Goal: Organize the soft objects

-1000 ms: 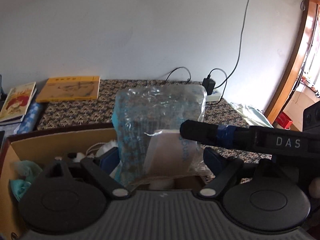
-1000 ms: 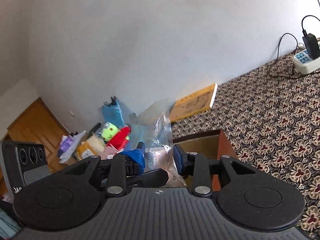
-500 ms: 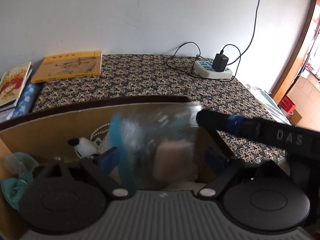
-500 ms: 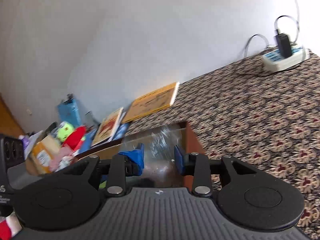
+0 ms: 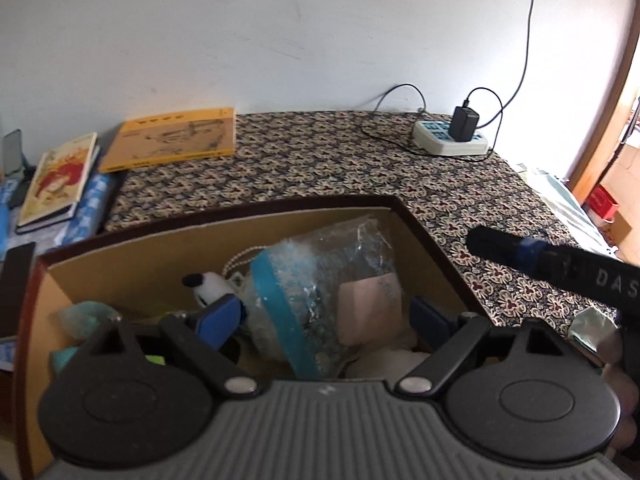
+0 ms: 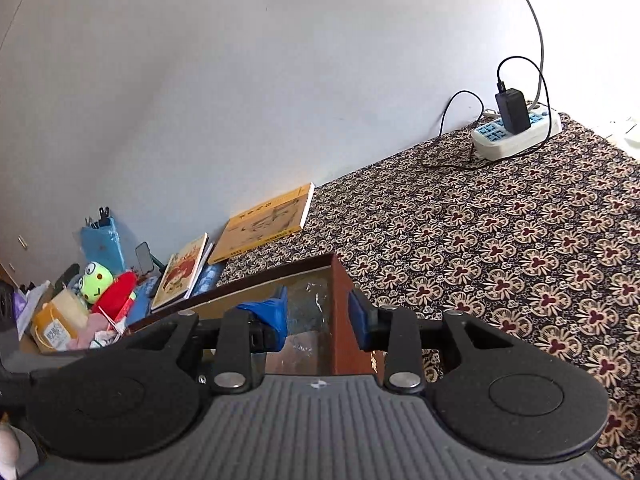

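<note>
A clear plastic bag (image 5: 320,300) with a blue band and a pinkish pack inside lies tilted in the cardboard box (image 5: 240,210). Beside it in the box are a white-and-black plush (image 5: 208,284) and a teal soft item (image 5: 84,316). My left gripper (image 5: 325,320) hovers over the box, open wide, and its pads do not touch the bag. My right gripper (image 6: 318,314) hangs over the box's right corner (image 6: 340,320) with a narrow gap between its pads and nothing in it. One of its fingers (image 5: 504,250) shows to the right of the bag, apart from it.
The box stands on a flower-patterned cloth (image 5: 320,160). A yellow book (image 5: 172,140) and a book stack (image 5: 56,180) lie at the back left, a power strip (image 5: 450,140) with charger at the back right. A green frog plush (image 6: 96,280) and clutter sit far left.
The bag, held up above the box by my right gripper a second ago, has gone down into the box and lies loose. The right gripper has let go and swung right.
</note>
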`<state>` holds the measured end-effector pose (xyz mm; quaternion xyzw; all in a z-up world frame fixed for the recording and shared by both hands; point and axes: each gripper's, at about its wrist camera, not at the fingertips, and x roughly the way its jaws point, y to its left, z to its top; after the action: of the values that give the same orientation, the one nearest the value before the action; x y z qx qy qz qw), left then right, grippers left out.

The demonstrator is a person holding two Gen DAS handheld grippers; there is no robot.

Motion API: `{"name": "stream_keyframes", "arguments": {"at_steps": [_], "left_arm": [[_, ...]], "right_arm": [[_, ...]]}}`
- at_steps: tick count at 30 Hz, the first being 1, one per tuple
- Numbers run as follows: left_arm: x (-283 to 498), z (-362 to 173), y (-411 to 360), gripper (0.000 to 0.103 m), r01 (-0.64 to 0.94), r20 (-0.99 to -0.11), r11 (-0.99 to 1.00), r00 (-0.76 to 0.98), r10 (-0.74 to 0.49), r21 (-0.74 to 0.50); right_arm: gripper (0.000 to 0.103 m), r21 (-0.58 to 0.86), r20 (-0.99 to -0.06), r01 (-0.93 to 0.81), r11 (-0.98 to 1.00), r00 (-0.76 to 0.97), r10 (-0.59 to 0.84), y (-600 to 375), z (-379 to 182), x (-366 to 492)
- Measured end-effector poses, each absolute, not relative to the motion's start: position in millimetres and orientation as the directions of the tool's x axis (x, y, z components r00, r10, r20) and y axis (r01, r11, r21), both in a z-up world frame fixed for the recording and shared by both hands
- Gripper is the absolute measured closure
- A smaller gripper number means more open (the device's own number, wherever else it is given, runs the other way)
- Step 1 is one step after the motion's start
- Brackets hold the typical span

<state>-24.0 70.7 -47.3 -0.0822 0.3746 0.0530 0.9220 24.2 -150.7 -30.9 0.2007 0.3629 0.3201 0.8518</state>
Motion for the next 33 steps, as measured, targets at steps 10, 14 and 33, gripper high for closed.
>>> {"name": "stream_keyframes", "arguments": {"at_steps": [10, 14, 33], "left_arm": [[-36, -28, 47, 0.013, -0.256, -0.7, 0.967, 0.687, 0.192, 0.015], [-38, -23, 39, 0.013, -0.292, -0.705, 0.956, 0.67, 0.232, 0.037], [-33, -14, -32, 0.013, -0.321, -0.707, 0.94, 0.639, 0.303, 0.113]], "right_arm": [[0.086, 0.484, -0.507, -0.485, 0.728, 0.523, 0.685, -152, -15, 8], [0.086, 0.472, -0.518, -0.506, 0.722, 0.503, 0.692, -157, -13, 8], [0.088, 0.504, -0.528, -0.517, 0.691, 0.448, 0.721, -219, -23, 13]]}}
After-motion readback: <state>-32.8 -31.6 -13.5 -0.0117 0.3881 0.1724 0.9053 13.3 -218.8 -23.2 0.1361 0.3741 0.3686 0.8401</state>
